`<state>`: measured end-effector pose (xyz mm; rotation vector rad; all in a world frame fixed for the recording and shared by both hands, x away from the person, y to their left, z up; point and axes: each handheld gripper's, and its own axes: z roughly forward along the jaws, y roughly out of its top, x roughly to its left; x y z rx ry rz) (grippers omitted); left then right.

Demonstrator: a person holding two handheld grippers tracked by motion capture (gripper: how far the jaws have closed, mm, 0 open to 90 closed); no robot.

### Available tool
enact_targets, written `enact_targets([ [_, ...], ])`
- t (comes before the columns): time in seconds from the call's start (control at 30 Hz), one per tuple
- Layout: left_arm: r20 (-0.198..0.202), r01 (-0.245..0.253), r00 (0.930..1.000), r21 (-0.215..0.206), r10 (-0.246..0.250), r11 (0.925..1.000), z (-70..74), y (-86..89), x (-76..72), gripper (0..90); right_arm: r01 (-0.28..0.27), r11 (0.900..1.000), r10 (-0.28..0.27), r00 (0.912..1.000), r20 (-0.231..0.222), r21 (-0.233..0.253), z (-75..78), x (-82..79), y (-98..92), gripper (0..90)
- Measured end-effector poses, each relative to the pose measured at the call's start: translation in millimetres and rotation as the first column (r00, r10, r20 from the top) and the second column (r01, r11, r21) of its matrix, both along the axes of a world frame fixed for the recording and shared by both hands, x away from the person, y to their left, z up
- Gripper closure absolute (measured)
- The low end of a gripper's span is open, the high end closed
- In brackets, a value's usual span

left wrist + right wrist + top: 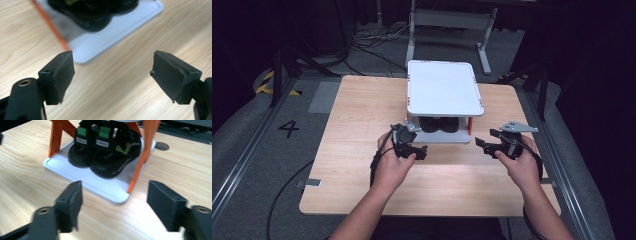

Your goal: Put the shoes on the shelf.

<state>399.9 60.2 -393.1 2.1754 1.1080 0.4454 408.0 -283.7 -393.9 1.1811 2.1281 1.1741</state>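
A white two-tier rack (pixel 442 87) on orange posts (pixel 56 135) stands at the middle back of the wooden table. A pair of black sandals (pixel 105 150) with green strap tabs sits on its lower tray (pixel 62 168); they look blurred in the left gripper view (pixel 92 12). My left gripper (pixel 418 150) is open and empty, just in front of the rack's left front corner. My right gripper (pixel 484 143) is open and empty near the right front corner. Its jaws (pixel 115 200) frame the tray's near corner. The left gripper's pads (pixel 63 72) stand wide apart over bare wood.
The wooden table (pixel 362 160) reaches well to the left and front of the rack. A round hole (pixel 162 145) is in the tabletop beyond the rack. Behind the table are a metal stand (pixel 447 25) and floor cables (pixel 367 45). A floor mark "4" (pixel 288 128) lies to the left.
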Motion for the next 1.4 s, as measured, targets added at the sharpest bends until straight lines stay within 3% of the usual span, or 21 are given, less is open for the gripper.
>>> enact_targets([
  [0.1, -0.001, -0.026, 0.9997, -0.009, 0.026, 0.9996, -1.0, 20.0, -1.2, 16.4, -0.067, 0.995, 0.066, 0.9977, -0.012, -0.070, 0.4, -3.4, -15.8, 16.4],
  [0.2, -0.016, -0.050, 0.9987, -0.038, 0.049, 0.9980, -7.2, 38.8, -4.6, 16.4, -0.093, 0.994, 0.094, 0.9956, 0.008, -0.064, -2.6, -6.8, -30.0, 15.6],
  [0.27, -0.007, -0.064, 0.9979, -0.006, 0.064, 0.9979, -11.8, 52.3, -7.6, 16.4, -0.096, 0.993, 0.096, 0.9954, -0.002, -0.066, -5.7, -8.6, -42.6, 15.5],
  [0.33, 0.024, -0.072, 0.9972, 0.027, 0.071, 0.9970, -15.8, 66.0, -13.1, 16.5, -0.064, 0.996, 0.064, 0.9979, 0.002, -0.063, -11.2, -10.0, -56.3, 15.4],
  [0.4, 0.058, -0.046, 0.9974, 0.058, 0.043, 0.9972, -20.4, 77.4, -16.7, 16.3, -0.041, 0.997, 0.041, 0.9991, -0.003, -0.064, -17.7, -9.5, -66.8, 15.6],
  [0.47, 0.005, -0.064, 0.9979, 0.061, 0.064, 0.9961, -26.3, 90.5, -18.1, 16.2, 0.002, 0.995, -0.002, 1.0000, -0.004, -0.103, -26.0, -9.2, -79.5, 16.3],
  [0.53, -0.071, -0.061, 0.9952, 0.089, 0.067, 0.9942, -31.7, 103.1, -15.4, 16.3, -0.010, 0.986, 0.006, 0.9998, -0.020, -0.168, -31.8, -8.2, -92.2, 16.3],
  [0.6, -0.203, -0.081, 0.9736, 0.123, 0.105, 0.9891, -37.1, 111.3, -13.7, 16.8, -0.041, 0.980, 0.028, 0.9972, -0.069, -0.195, -36.8, -6.2, -104.2, 16.2],
  [0.63, -0.243, -0.075, 0.9644, 0.129, 0.105, 0.9887, -39.3, 115.5, -12.5, 16.8, -0.046, 0.979, 0.026, 0.9942, -0.104, -0.199, -38.5, -5.4, -107.3, 15.6],
  [0.73, -0.252, -0.067, 0.9622, 0.145, 0.102, 0.9872, -48.1, 124.6, -9.0, 17.0, -0.035, 0.976, 0.001, 0.9876, -0.157, -0.213, -44.9, -2.7, -110.2, 15.6],
  [0.8, -0.246, -0.085, 0.9618, 0.146, 0.120, 0.9856, -52.8, 127.8, -7.0, 16.5, -0.041, 0.969, -0.004, 0.9831, -0.183, -0.243, -51.7, 0.1, -110.7, 15.7],
  [0.87, -0.240, -0.094, 0.9620, 0.155, 0.130, 0.9834, -58.1, 131.7, -4.7, 17.0, -0.045, 0.968, -0.002, 0.9822, -0.188, -0.247, -58.1, 2.2, -112.4, 15.7],
  [0.97, -0.212, -0.105, 0.9684, 0.131, 0.131, 0.9859, -65.5, 139.1, -1.5, 16.7, -0.030, 0.971, -0.021, 0.9782, -0.207, -0.238, -69.3, 5.3, -117.0, 15.9],
  [1.07, -0.195, -0.137, 0.9685, 0.099, 0.154, 0.9856, -71.0, 144.4, 0.6, 16.5, 0.015, 0.977, -0.056, 0.9802, -0.190, -0.214, -82.1, 9.1, -123.4, 14.3],
  [1.17, -0.141, -0.135, 0.9796, 0.067, 0.143, 0.9886, -75.5, 150.6, 3.3, 15.9, 0.057, 0.989, -0.081, 0.9810, -0.176, -0.138, -88.8, 11.1, -126.9, 14.5],
  [1.27, -0.106, -0.102, 0.9886, 0.043, 0.106, 0.9938, -80.7, 154.5, 4.5, 11.7, 0.098, 0.989, -0.114, 0.9834, -0.141, -0.114, -93.9, 12.1, -126.2, 9.9],
  [1.37, -0.068, -0.071, 0.9950, 0.028, 0.073, 0.9971, -87.4, 155.4, 6.6, 0.7, 0.100, 0.989, -0.115, 0.9829, -0.144, -0.111, -94.2, 13.1, -126.0, 8.6],
  [1.4, -0.045, -0.079, 0.9958, 0.004, 0.080, 0.9968, -90.1, 154.8, 6.2, 0.0, 0.095, 0.989, -0.111, 0.9834, -0.144, -0.112, -94.3, 13.7, -126.2, 8.2],
])
